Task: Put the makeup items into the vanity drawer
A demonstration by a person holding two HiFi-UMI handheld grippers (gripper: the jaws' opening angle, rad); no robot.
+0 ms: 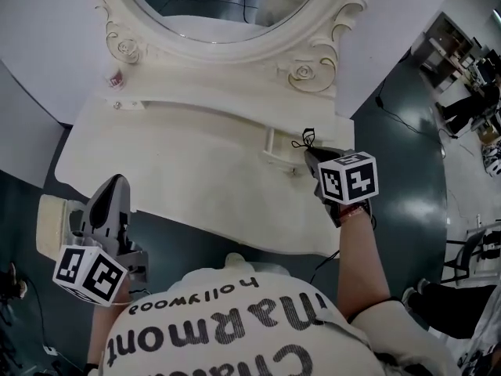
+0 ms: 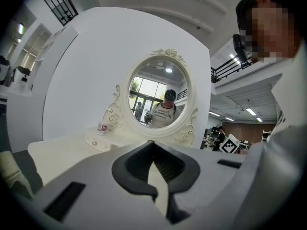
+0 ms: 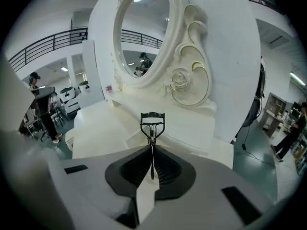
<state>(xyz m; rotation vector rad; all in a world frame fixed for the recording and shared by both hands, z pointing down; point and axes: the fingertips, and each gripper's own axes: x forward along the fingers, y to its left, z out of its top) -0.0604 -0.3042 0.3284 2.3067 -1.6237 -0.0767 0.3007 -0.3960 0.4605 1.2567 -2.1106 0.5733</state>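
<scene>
White vanity top (image 1: 196, 155) fills the middle of the scene, with dark green floor (image 1: 407, 131) around it and office desks far off to the right; over the right part of that top, the eyelash curler (image 3: 152, 123) is in the air, pinched by its thin handle end between the pressed-together jaws of the right gripper (image 3: 152, 152), its curved head pointing away towards the mirror.

It is probably light, stiff metal, thin and smooth, so it may twist or slip in the pads; a hold low on the handles, as here, seems sound, though the hinged head could swing.

Just under and to the left of it sits what looks like a small drawer (image 1: 275, 153) pulled out from the raised back shelf; letting go should need only a low, gentle opening.

Beyond stands the oval mirror (image 1: 227, 6) in its carved frame; at the far left of the shelf is a little bottle (image 1: 116, 77) with a red label.

Near left, off the table edge, the left gripper (image 1: 113, 186) hangs with jaws together on nothing, above a pale cushion (image 1: 53, 222).
</scene>
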